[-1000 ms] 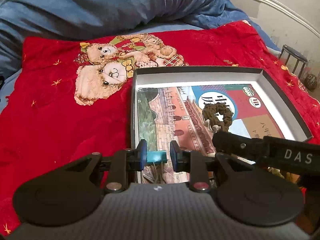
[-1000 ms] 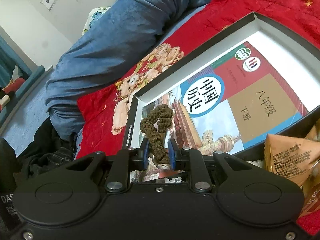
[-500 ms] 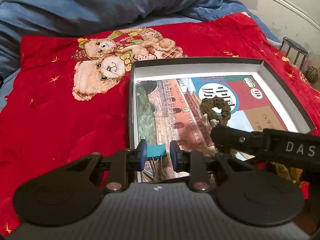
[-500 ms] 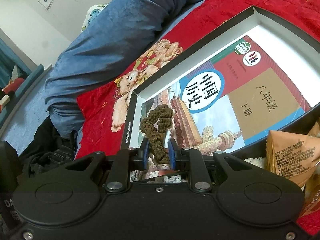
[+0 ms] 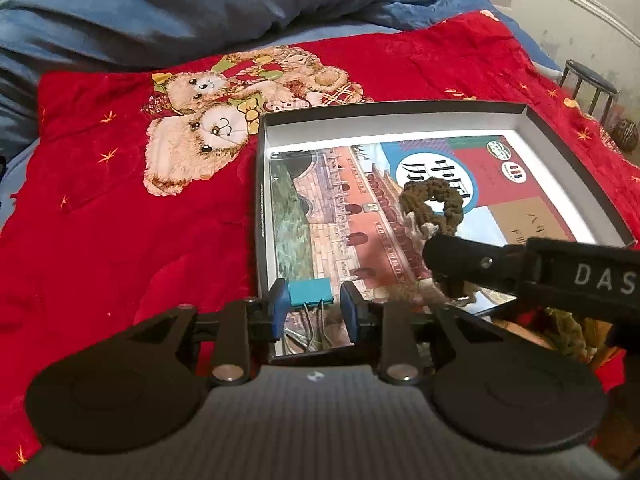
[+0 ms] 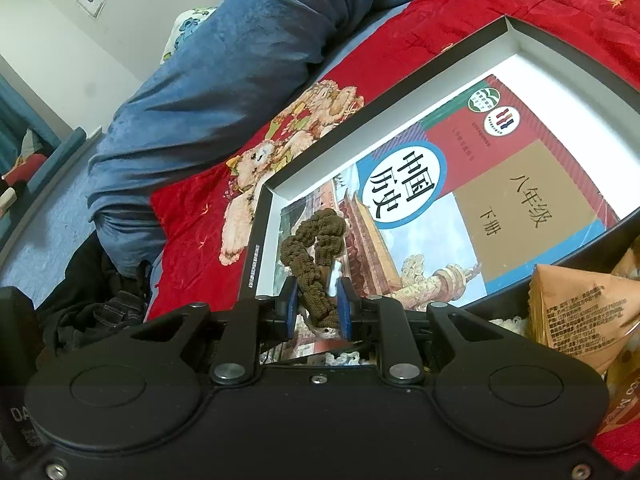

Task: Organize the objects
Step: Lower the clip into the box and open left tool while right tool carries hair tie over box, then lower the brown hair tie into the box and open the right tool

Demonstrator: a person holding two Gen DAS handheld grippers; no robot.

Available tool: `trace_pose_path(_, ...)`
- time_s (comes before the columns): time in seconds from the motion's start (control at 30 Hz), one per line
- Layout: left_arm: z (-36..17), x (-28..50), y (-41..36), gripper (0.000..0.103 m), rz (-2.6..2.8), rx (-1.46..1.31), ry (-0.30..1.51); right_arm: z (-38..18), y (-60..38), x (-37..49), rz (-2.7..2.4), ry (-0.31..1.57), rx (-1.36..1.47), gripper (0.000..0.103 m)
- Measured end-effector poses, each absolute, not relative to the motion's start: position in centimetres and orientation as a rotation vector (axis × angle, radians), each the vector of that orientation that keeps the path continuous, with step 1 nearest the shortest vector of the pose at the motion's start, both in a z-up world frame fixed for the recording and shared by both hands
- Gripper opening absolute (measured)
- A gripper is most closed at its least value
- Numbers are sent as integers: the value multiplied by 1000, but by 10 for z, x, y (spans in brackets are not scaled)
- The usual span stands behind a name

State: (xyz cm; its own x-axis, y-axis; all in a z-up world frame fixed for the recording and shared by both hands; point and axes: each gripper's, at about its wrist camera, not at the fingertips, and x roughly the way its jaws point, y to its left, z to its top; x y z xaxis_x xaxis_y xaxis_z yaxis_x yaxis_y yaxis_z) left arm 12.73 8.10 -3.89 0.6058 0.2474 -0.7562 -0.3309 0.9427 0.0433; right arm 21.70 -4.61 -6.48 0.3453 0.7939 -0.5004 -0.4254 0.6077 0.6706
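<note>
Left claw (image 5: 314, 312) hangs over the near left corner of the box (image 5: 400, 114), its blue pads spreading apart at this moment. A teal binder clip (image 5: 310, 293) sits between them: it lies against the left pad, while a clear gap shows between it and the right pad, so nothing squeezes it. The clip's wire handles (image 5: 316, 330) trail back toward the claw over the book cover, inside the box.

On the other side, the right claw (image 6: 318, 306) is pinched tight on a brown knitted scrunchie (image 6: 316, 254), gripping its lower end; the rest of the loop stands up and leans away from the pads (seen from the left wrist camera, it hangs just above the round blue badge on the cover). That claw's black arm crosses the right part of the left view.

A shallow black box with white inner walls lies on a red bedspread (image 5: 120, 240) printed with teddy bears (image 5: 208, 128), and a textbook (image 6: 460, 208) with Chinese characters lies flat inside and fills most of its floor. Behind the bedspread a blue quilt (image 5: 200, 12) is bunched up. An orange snack packet (image 6: 576, 312) lies just outside the near edge of the box, at the right of the right view.
</note>
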Motion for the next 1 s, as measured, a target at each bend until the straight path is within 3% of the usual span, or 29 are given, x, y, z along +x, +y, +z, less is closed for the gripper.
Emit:
trace_pose_path(0.4,-39,129,72,62,308,-55,875,-63,-43,215,834,919,427,21)
trace_pose_path(1.0,-26,126,75,68,303,-64,832,-60,-38,216,841,920,426,26)
